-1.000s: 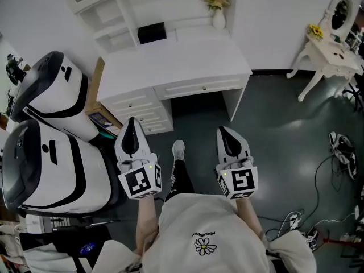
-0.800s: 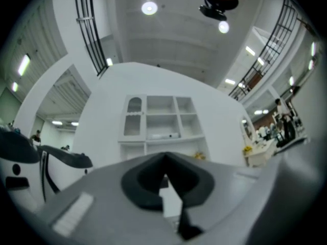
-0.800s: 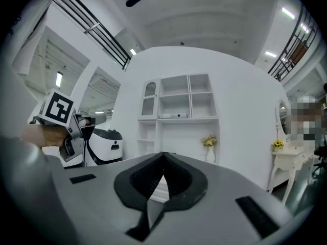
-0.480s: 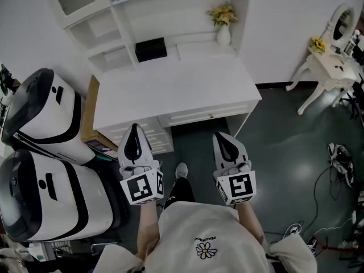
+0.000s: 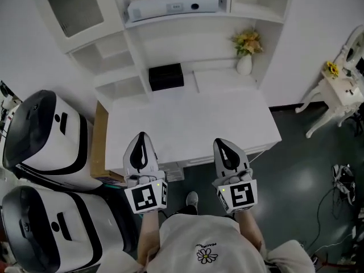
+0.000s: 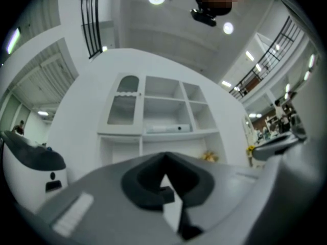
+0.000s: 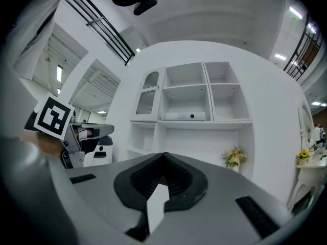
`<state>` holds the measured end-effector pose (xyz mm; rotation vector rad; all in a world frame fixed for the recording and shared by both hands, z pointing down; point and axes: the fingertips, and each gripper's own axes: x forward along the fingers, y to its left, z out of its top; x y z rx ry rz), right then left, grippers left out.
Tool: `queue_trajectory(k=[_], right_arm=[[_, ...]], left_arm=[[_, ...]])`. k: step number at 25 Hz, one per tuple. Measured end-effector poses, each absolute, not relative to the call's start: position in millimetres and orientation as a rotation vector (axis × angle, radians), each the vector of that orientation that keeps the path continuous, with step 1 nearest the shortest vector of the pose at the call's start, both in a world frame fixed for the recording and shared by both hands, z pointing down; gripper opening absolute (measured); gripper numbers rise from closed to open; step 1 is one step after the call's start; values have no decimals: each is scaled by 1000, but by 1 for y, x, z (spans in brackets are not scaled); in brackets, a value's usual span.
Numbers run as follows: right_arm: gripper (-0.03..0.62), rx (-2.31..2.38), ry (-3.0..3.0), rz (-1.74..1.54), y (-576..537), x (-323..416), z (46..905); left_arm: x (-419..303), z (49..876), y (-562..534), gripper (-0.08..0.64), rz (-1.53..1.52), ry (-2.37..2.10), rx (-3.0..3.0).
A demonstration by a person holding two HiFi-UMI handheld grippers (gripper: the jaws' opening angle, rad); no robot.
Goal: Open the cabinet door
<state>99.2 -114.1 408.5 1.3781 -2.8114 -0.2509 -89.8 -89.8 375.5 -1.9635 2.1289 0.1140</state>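
Cabinet door point(image 5: 74, 4) stood closer than before, ahead and up-left of the left gripper point(image 5: 141, 138) and right gripper point(image 5: 223, 144), both clenched empty over the table point(image 5: 187, 115); approach unfinished.

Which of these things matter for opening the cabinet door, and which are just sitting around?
For the job: cabinet door, left gripper, right gripper.
Lying about: projector, black box, vase, white machines, side table.

You've got a white desk point(image 5: 187, 118); black box point(image 5: 166, 76); yellow flowers point(image 5: 247, 40); black-and-white squares on your left gripper point(image 5: 141, 138).
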Motion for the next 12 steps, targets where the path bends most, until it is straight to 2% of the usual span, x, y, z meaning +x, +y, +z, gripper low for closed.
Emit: queue_trajectory(k=[12], right_arm=[[0, 1332, -2839, -277, -191, 48, 400]], left_arm=[[-131, 381, -143, 6, 121, 2192, -1948]])
